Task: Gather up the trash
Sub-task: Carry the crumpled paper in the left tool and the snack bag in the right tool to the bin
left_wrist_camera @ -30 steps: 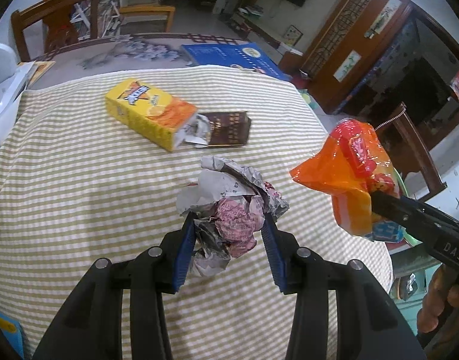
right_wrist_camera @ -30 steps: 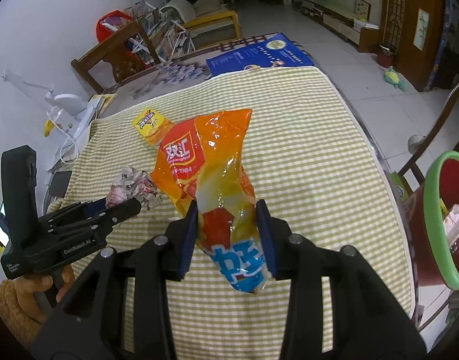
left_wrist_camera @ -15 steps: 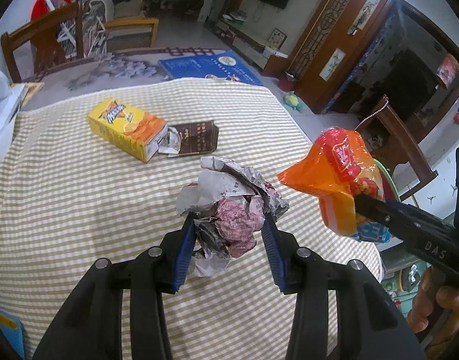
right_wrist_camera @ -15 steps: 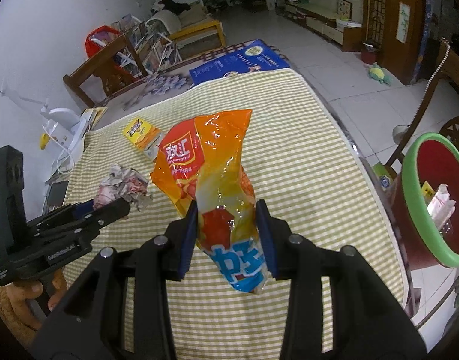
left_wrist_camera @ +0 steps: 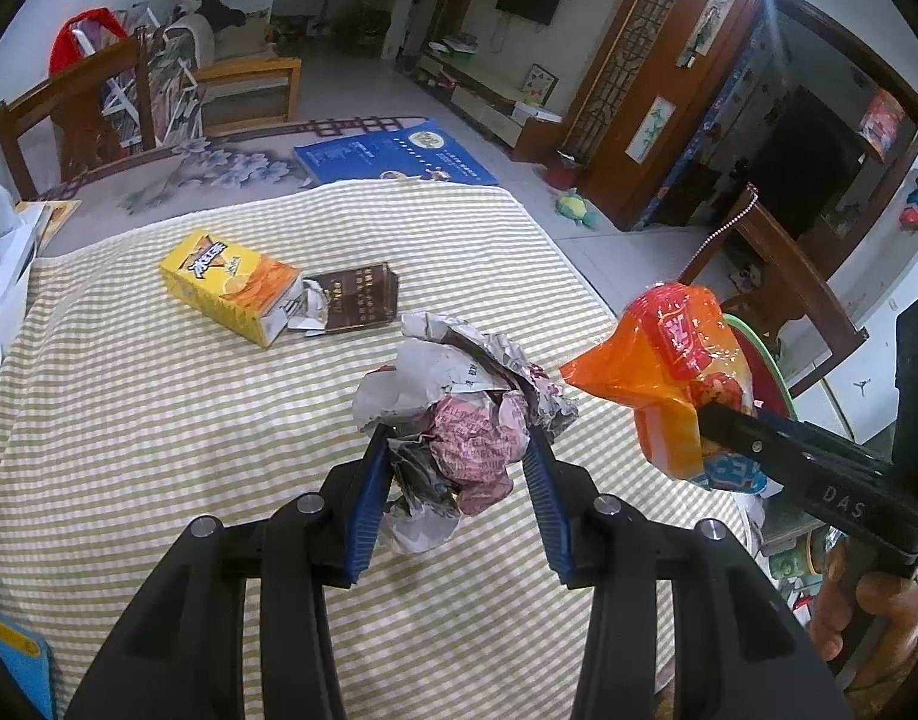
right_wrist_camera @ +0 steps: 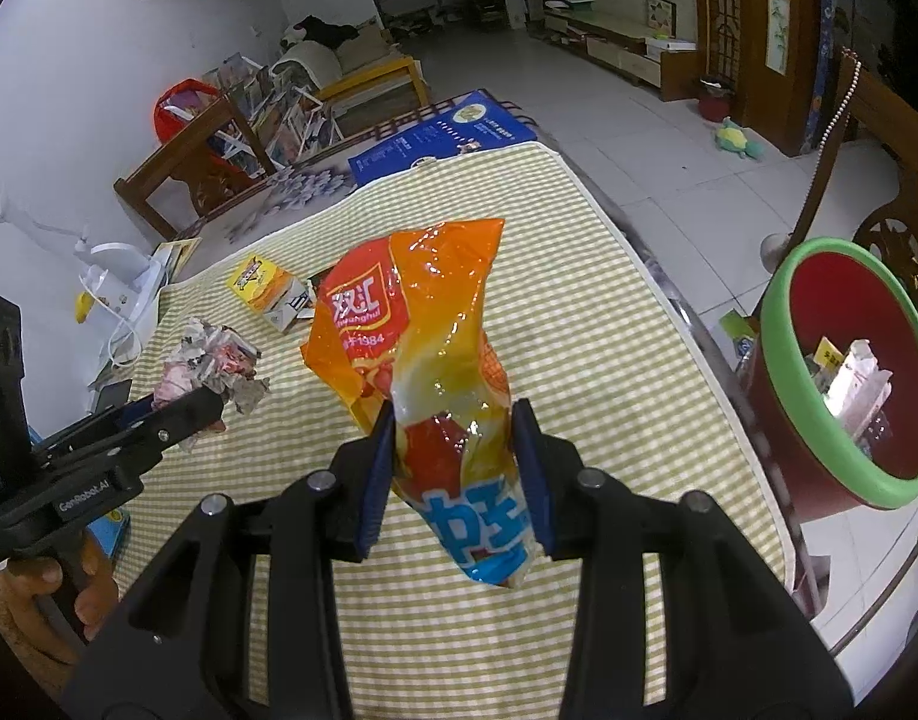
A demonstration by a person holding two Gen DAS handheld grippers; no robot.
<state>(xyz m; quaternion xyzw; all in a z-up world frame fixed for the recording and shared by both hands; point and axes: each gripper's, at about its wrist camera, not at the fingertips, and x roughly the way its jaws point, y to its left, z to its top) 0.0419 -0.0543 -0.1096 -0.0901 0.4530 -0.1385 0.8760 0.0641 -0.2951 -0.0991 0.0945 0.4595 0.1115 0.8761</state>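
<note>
The left gripper [left_wrist_camera: 456, 474] pinches a crumpled grey-and-pink newspaper wad [left_wrist_camera: 459, 414] above the checked tabletop [left_wrist_camera: 129, 432]; the right gripper [right_wrist_camera: 453, 468] clamps a glossy orange snack bag [right_wrist_camera: 423, 354] near the green-rimmed red bin [right_wrist_camera: 819, 420].

An orange snack bag [right_wrist_camera: 423, 354] at the centre of the right wrist view is showing "1984" under a red logo with white Chinese characters. At lower left, the left gripper [right_wrist_camera: 177, 414] is bearing "GenRobot.AI". In the left wrist view, lower right, the right gripper [left_wrist_camera: 708, 420] is showing "DAS".
</note>
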